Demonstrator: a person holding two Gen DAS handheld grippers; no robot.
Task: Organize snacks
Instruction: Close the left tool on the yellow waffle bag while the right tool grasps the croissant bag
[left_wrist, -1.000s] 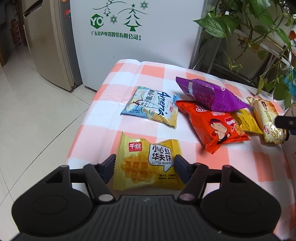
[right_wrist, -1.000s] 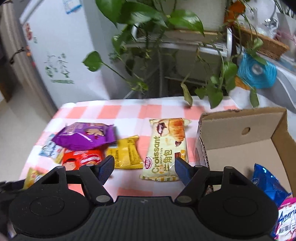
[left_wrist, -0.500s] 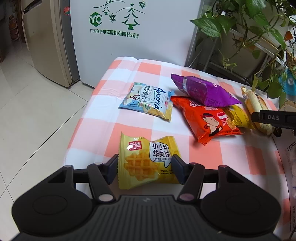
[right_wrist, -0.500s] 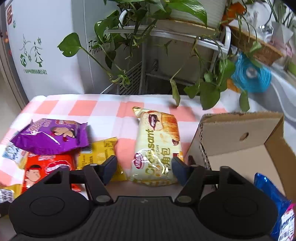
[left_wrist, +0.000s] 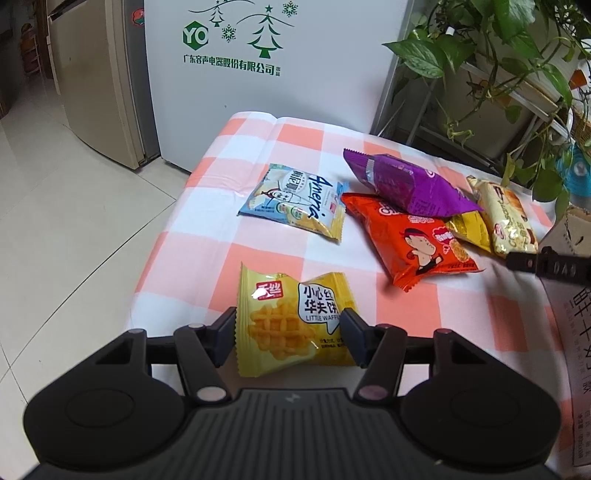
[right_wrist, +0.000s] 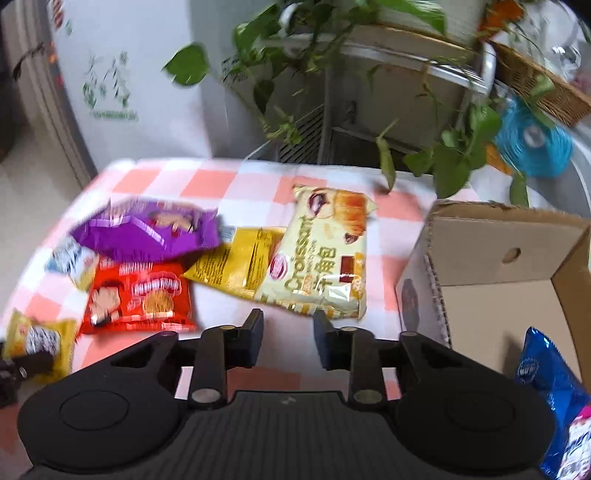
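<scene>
Item 1, waffle packet (left_wrist: 291, 325): yellow, marked "LITTLE WAFFLE", is found at the near edge of the bench (left_wrist: 207, 192), which is covered by an orange-and-white checked cloth. The packet is bracketed by the left gripper (left_wrist: 288, 328); its jaws are closed onto the packet's two sides, and the wrapper is seen puckered between them.

Item 2, croissant packet (right_wrist: 325, 266): cream-coloured, is laid lengthwise near the right edge of the bench, just beside the cardboard box (right_wrist: 506, 266). Its near end is met by the right gripper (right_wrist: 288, 332); the jaws are narrowed to a small gap. Whether the wrapper's edge is pinched cannot be told, the view being blurred.

Item 3, small yellow packet (right_wrist: 240, 262): partly tucked under the croissant packet's left side.

Item 4, purple packet (left_wrist: 402, 184): rested upon the red packet (left_wrist: 410, 240), mid-bench.

Item 5, pale blue packet (left_wrist: 299, 203): marked "Ameri", set apart towards the left edge.

Item 6, blue packet (right_wrist: 550, 376): held inside the cardboard box, at its near corner.

Surroundings: a white cabinet (left_wrist: 266, 74) with green printing and leafy plants (left_wrist: 517, 44) are recorded beyond the far edge.
</scene>
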